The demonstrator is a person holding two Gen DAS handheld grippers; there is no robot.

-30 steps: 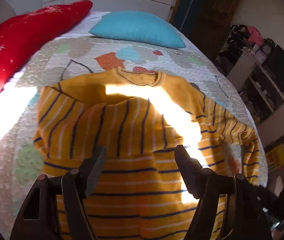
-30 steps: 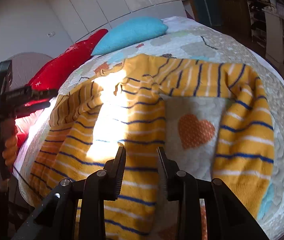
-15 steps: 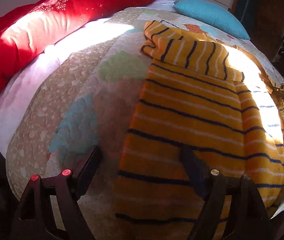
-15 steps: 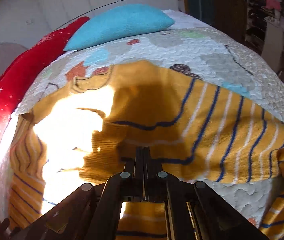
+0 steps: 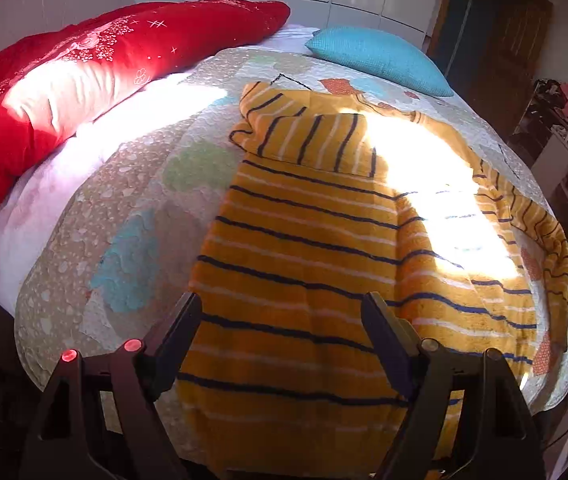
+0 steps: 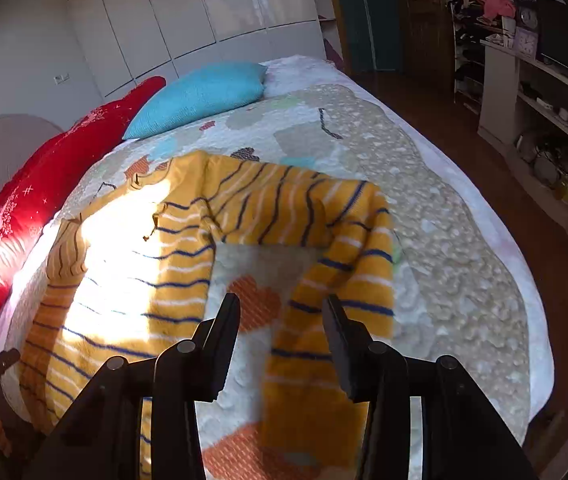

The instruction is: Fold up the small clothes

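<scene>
A yellow sweater with dark blue and white stripes [image 5: 304, 272] lies flat on the patterned quilt [image 5: 124, 208] of a bed. Its left sleeve [image 5: 308, 140] is folded across the chest. My left gripper [image 5: 282, 320] hangs open over the sweater's lower left part, with nothing pinched. In the right wrist view the sweater's body [image 6: 132, 264] lies to the left, and its right sleeve [image 6: 348, 264] bends down toward me, blurred at its lower end. My right gripper [image 6: 282, 316] has its jaws opening. The sleeve's edge lies beneath the gap, and the pads do not press on it.
A long red pillow [image 5: 84, 72] runs along the bed's left side. A turquoise pillow [image 5: 380, 60] lies at the head. White wardrobe doors [image 6: 212, 16] stand behind. Shelves with clutter [image 6: 544, 112] and wooden floor [image 6: 504, 184] are to the right of the bed.
The left gripper swung from the sweater's middle to its left side and hem. The right gripper, shut on the sweater half a second ago, has opened and drawn back; the right sleeve lies loose.
</scene>
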